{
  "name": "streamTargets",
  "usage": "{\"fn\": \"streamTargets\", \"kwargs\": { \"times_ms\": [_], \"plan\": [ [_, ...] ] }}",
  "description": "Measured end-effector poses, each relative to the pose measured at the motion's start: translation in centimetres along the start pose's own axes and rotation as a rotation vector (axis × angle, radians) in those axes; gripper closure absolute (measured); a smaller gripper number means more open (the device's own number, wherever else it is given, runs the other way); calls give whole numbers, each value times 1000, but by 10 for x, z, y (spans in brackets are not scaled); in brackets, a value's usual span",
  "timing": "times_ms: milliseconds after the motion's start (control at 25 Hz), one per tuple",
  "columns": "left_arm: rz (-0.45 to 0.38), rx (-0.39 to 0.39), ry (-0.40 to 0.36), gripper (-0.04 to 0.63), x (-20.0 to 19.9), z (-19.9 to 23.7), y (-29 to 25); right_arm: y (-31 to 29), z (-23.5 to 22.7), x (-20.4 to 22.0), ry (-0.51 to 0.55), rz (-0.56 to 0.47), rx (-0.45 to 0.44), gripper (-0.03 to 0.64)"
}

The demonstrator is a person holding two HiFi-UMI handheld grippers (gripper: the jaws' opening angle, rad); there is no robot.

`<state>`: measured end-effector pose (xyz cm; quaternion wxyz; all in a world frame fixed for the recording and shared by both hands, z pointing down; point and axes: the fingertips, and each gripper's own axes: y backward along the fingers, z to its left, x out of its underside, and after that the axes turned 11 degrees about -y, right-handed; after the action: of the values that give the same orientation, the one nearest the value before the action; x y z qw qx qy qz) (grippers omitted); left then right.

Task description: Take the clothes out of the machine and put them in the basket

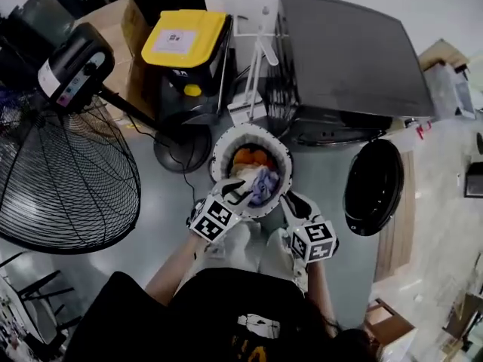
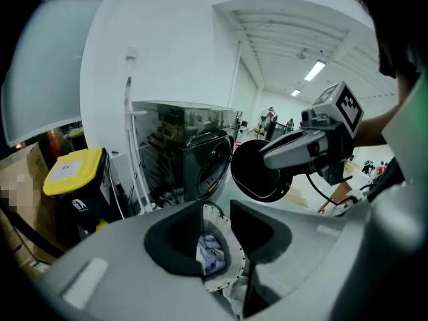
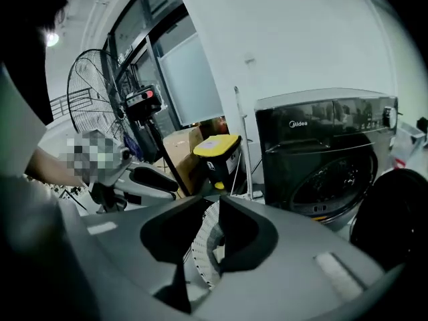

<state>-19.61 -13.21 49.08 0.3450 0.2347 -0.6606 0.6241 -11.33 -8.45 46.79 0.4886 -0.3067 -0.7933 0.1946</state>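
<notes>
The left gripper (image 1: 238, 191) is clamped on the near rim of the basket (image 1: 253, 129), and the right gripper (image 1: 291, 202) on its perforated wall. Clothes (image 1: 256, 179) lie inside, before the machine (image 1: 347, 51). The basket's underside is hidden.

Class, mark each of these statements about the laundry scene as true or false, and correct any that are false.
1. The basket holds clothes. True.
2. The door of the washing machine is closed. False: it stands open.
3. The left gripper clamps the basket's rim. True.
4. The right gripper holds nothing. False: the basket's perforated wall is pinched between its jaws.
5. The bin beside the machine has a red lid. False: the lid is yellow.
</notes>
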Motion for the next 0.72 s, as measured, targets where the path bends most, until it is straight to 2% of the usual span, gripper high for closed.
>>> {"fn": "streamTargets", "kwargs": {
  "times_ms": [280, 520, 720],
  "plan": [
    [-7, 9, -92, 495, -18, -5, 14, 37, 20, 5, 21, 12, -14, 535],
    [-44, -21, -113, 511, -45, -20, 23, 73, 25, 2, 30, -33, -26, 541],
    [-104, -60, -104, 512, -75, -54, 35, 108, 17, -4, 46, -99, -25, 548]
  ]
}}
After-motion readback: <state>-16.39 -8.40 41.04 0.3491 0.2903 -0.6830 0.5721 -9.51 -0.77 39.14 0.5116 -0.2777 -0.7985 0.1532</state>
